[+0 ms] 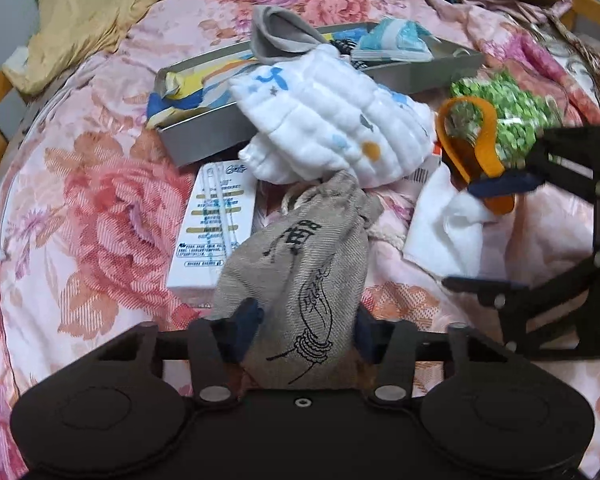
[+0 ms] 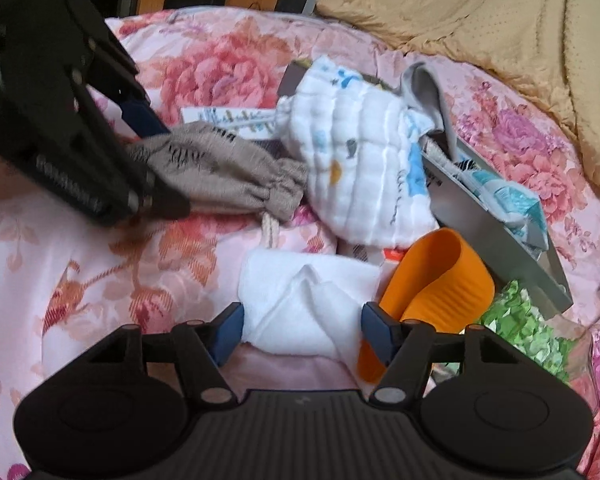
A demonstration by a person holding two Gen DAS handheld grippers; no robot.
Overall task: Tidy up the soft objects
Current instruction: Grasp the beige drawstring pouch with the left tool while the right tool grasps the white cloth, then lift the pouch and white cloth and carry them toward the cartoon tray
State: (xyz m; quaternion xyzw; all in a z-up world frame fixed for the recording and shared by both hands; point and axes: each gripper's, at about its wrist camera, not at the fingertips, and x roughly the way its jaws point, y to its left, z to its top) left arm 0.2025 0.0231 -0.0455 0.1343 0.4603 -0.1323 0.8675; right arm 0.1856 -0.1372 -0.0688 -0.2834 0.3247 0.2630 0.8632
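The left hand-held gripper pinches the bottom end of a grey pouch between its two blue pads. The pouch has black printed drawings and a drawstring neck, and it points away from the camera toward a white quilted cloth. In the right wrist view the same pouch lies stretched from this gripper to the quilted cloth, and its cord end rests on the bed cover.

The right hand-held gripper is spread wide. A folded white towel lies between its pads; whether the pads touch the towel I cannot tell. Just beside the right pad stands an orange silicone piece, curved like a cup, and it touches the towel edge.

The quilted cloth rests partly over the edge of a grey tray. A grey sock and a blue-white packet lie in the tray. A white box lies beside the pouch, partly under the cloth. A green patterned thing is near the orange piece. Everything lies on the pink flowered bed cover.
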